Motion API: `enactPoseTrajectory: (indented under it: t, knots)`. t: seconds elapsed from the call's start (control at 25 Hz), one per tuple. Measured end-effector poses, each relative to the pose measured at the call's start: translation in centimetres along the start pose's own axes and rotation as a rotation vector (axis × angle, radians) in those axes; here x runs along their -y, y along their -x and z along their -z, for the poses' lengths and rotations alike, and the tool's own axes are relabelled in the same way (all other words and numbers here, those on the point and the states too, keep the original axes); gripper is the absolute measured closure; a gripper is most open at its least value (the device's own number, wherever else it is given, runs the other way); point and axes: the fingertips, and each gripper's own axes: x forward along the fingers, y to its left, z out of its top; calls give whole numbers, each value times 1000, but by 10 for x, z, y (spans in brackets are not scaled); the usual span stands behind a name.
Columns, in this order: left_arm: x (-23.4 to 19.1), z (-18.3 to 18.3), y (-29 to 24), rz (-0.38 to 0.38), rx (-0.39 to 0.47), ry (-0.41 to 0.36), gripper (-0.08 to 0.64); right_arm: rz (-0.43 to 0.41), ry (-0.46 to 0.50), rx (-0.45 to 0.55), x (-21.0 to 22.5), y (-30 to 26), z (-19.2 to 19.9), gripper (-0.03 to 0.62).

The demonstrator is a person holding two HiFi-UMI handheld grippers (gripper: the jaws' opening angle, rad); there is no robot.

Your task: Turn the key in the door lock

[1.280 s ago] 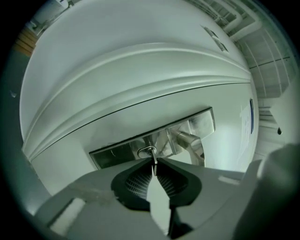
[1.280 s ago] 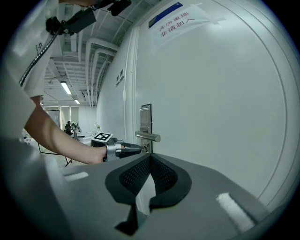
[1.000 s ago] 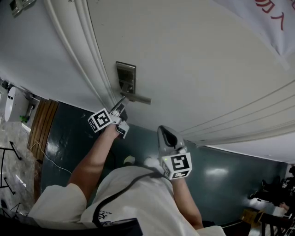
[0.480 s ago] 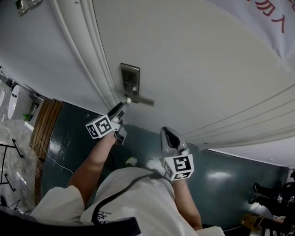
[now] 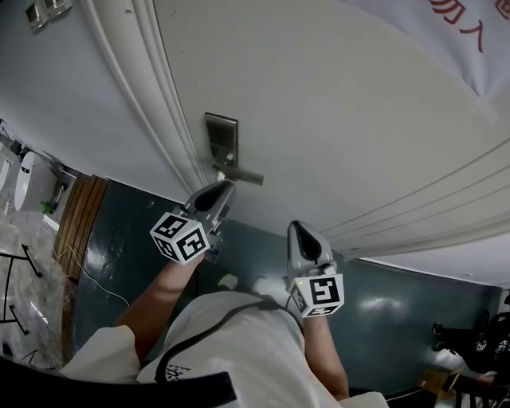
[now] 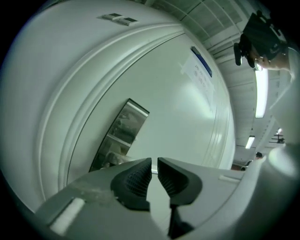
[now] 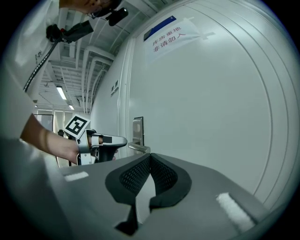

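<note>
A steel lock plate (image 5: pixel 221 137) with a lever handle (image 5: pixel 243 175) sits on the white door (image 5: pixel 335 119). My left gripper (image 5: pixel 225 188) points level just below the handle, clear of the plate. Its jaws are closing to a narrow gap with nothing between them (image 6: pixel 154 160). The plate (image 6: pixel 124 129) fills the left gripper view ahead of the jaws; I cannot make out a key. My right gripper (image 5: pixel 301 229) hangs back from the door, right of the left one. Its pads meet, empty (image 7: pixel 150 157). It sees the left gripper (image 7: pixel 119 140) beside the plate (image 7: pixel 138 129).
Door frame mouldings (image 5: pixel 151 103) run left of the lock. A white paper sign (image 5: pixel 470 40) hangs on the door at upper right. Dark floor (image 5: pixel 119 239) and a wooden panel (image 5: pixel 80 215) lie below. A switch plate (image 5: pixel 44 9) is on the wall.
My left gripper has drawn back from the spot under the handle, come closer to the camera and rolled, so its marker cube faces differently. My right gripper has shifted slightly right.
</note>
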Motion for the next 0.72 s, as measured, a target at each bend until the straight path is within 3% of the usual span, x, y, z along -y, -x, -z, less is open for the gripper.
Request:
enactPoseTrajectory:
  t: [0.4,0.72]
  knots:
    - [73,-3,-11,122,-20,-191,554,46,-5,45,10,24,-18,584]
    - [107,3,-11,182,-32,-254,554,78,4,35,15,35,-18,584]
